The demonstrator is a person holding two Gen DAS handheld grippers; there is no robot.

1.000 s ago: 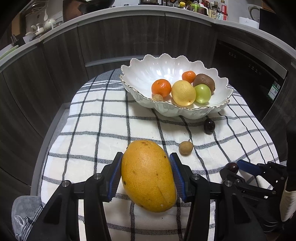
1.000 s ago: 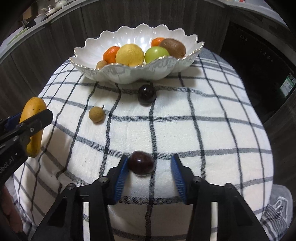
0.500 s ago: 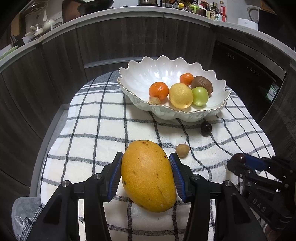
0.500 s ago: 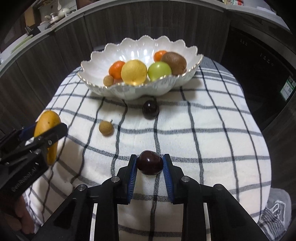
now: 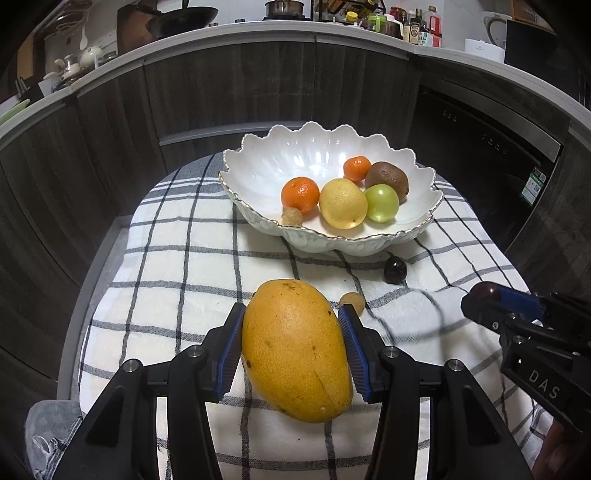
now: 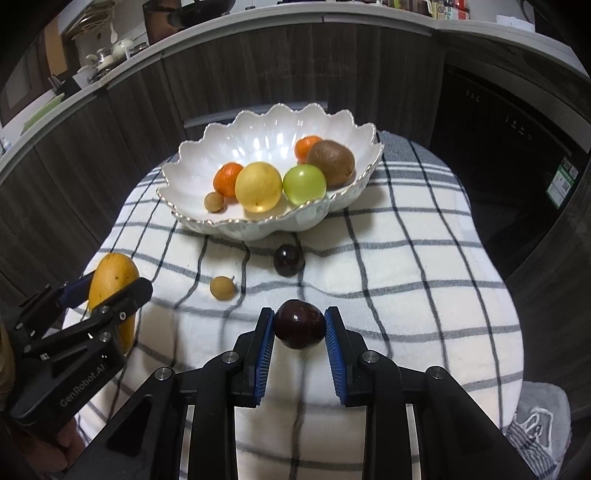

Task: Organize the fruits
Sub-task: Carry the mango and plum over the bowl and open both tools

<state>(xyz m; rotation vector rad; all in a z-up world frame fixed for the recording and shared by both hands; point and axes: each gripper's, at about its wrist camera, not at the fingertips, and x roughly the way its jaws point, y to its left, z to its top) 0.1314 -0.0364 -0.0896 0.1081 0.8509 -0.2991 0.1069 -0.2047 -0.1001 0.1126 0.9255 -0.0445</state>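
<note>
1. Left wrist: left gripper point(image 5: 291, 347) fingers clamped on mango point(image 5: 295, 350) above checked cloth point(image 5: 184, 258); bowl point(image 5: 258, 162) of fruit beyond.
2. Right wrist: right gripper point(image 6: 299, 332) fingers closed on dark plum point(image 6: 300, 329), apparently lifted off cloth.

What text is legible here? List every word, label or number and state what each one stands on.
"GenRobot.AI": white lettering on the black body of the left hand-held gripper.
"DAS": white letters on the black body of the right hand-held gripper; any more is cut off.
Green-and-white sticker on the dark appliance front: too small to read.
Bottle labels on the counter: blurred, unreadable.
</note>
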